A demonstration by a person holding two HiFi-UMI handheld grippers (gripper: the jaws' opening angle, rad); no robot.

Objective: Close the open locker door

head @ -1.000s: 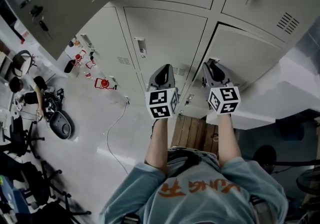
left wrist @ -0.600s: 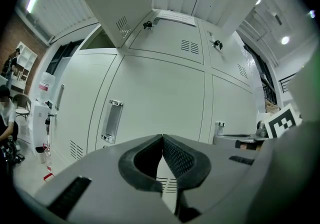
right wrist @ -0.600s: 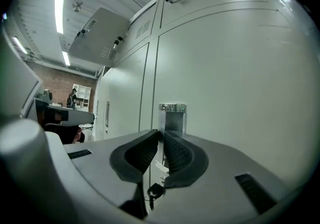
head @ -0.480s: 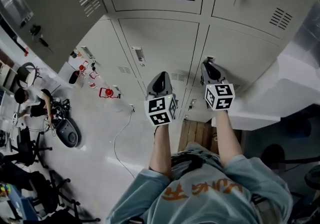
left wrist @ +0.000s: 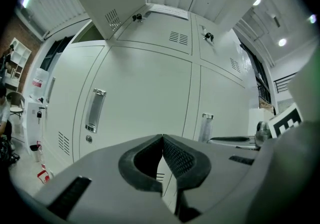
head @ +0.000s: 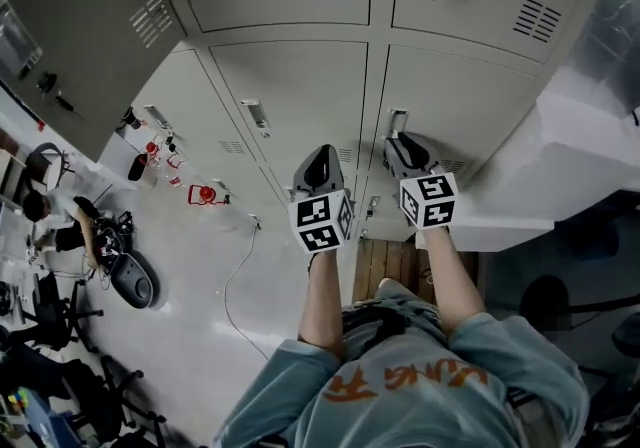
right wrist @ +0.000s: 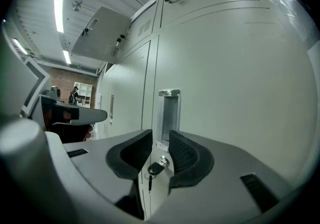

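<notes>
Door open, up and left of both grippers, nearer left gripper (jaws together); right gripper jaws just spreading, key between, ungripped.

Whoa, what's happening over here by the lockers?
A person stands facing a bank of grey lockers, a gripper in each hand. The right gripper is close to a lower door; its jaws have just been opening, with that door's recessed handle and key showing in the gap, nothing gripped. The left gripper is shut and empty. One upper locker door at the left stands open.
</notes>
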